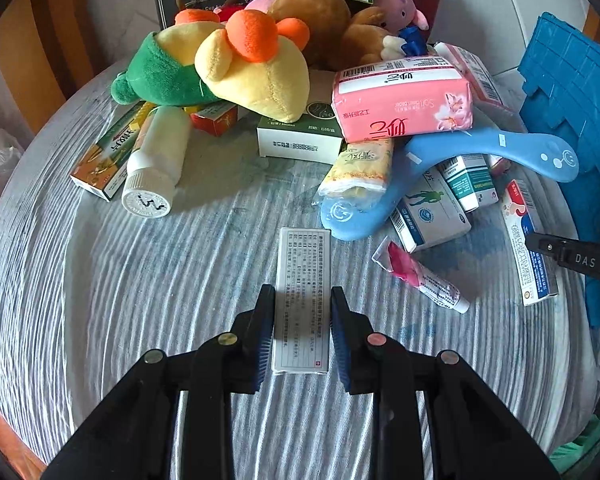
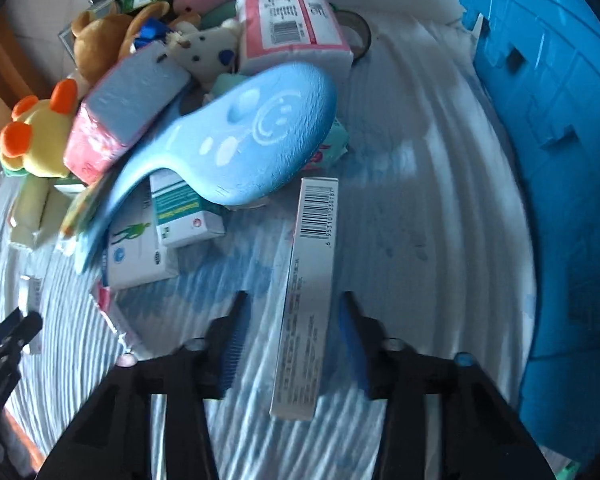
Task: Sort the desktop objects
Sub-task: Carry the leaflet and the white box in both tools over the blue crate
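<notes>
Left wrist view: left gripper [image 1: 302, 312] clamps a white box [image 1: 303, 300]; right gripper [image 2: 290, 320], closed on a long barcoded carton [image 2: 306, 292], may let it pivot loose.

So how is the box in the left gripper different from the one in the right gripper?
The white box in the left gripper is covered in fine printed text, while the silver box between the right gripper's fingers shows a barcode. The silver box looks longer and slimmer; the white box looks broader. Both are narrow cartons pointing away from the cameras.
</notes>
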Demonstrator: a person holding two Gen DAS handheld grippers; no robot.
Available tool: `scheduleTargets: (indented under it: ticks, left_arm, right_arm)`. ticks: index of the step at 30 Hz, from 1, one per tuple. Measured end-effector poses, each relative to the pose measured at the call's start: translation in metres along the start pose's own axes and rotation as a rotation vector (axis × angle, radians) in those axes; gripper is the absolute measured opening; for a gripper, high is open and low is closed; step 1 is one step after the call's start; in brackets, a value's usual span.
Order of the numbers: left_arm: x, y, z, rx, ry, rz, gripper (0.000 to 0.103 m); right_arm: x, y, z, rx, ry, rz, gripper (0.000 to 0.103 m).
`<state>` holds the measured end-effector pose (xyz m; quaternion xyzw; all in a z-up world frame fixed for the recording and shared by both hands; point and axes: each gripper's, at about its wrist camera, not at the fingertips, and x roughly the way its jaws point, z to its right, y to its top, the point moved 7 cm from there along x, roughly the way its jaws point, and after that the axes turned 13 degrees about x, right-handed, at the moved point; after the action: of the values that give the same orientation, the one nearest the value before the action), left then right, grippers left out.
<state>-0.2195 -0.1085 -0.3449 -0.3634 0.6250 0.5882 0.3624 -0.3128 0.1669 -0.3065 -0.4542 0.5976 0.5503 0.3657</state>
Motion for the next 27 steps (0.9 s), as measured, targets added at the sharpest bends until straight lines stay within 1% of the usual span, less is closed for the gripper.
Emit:
scheduleTargets:
  ticks: [2, 5, 7, 8, 9, 11, 13, 14, 15, 16, 17, 18, 21, 24, 27]
  left_arm:
    - [-0.010, 0.002, 0.001, 0.002, 0.004, 0.017, 0.027]
    - [-0.035, 0.011, 0.004, 0.005, 0.005, 0.069, 0.027]
    - [-0.061, 0.023, 0.012, 0.022, 0.004, 0.136, 0.027]
    - [-0.076, 0.030, 0.018, 0.035, 0.005, 0.172, 0.027]
    - [-0.091, 0.037, 0.024, 0.050, 0.009, 0.207, 0.027]
    - [-0.122, 0.052, 0.039, 0.082, 0.016, 0.280, 0.027]
    - [-0.150, 0.068, 0.057, 0.115, 0.009, 0.345, 0.027]
    - [-0.162, 0.075, 0.067, 0.129, 0.005, 0.374, 0.027]
    - [-0.175, 0.082, 0.078, 0.149, -0.006, 0.408, 0.027]
    - [-0.186, 0.089, 0.090, 0.168, -0.013, 0.435, 0.027]
    - [-0.197, 0.097, 0.103, 0.192, -0.023, 0.463, 0.027]
    - [-0.207, 0.104, 0.116, 0.213, -0.033, 0.487, 0.027]
    - [-0.233, 0.125, 0.161, 0.276, -0.068, 0.552, 0.027]
    - [-0.255, 0.144, 0.210, 0.328, -0.114, 0.605, 0.027]
    - [-0.273, 0.160, 0.260, 0.371, -0.152, 0.638, 0.027]
  right_arm:
    - [-0.010, -0.004, 0.001, -0.020, 0.014, 0.013, 0.022]
    - [-0.048, -0.012, 0.002, -0.066, 0.041, 0.085, 0.022]
    - [-0.085, -0.022, 0.000, -0.077, 0.090, 0.133, 0.022]
    - [-0.105, -0.040, 0.009, -0.086, 0.105, 0.160, 0.022]
    - [-0.134, -0.053, -0.025, -0.097, 0.125, 0.201, 0.022]
    - [-0.169, -0.052, -0.030, -0.108, 0.152, 0.280, 0.022]
    - [-0.196, -0.044, -0.033, -0.110, 0.162, 0.370, 0.022]
    - [-0.203, -0.038, -0.045, -0.107, 0.169, 0.409, 0.022]
    - [-0.225, -0.036, -0.041, -0.101, 0.178, 0.460, 0.022]
    - [-0.235, -0.033, -0.036, -0.096, 0.185, 0.499, 0.022]
    - [-0.255, -0.030, -0.029, -0.092, 0.190, 0.549, 0.022]
    - [-0.269, -0.026, -0.030, -0.087, 0.187, 0.584, 0.022]
    - [-0.315, -0.020, 0.001, -0.049, 0.156, 0.711, 0.022]
    - [-0.346, -0.013, 0.044, 0.005, 0.100, 0.793, 0.022]
    - [-0.366, -0.008, 0.092, 0.063, 0.043, 0.840, 0.022]
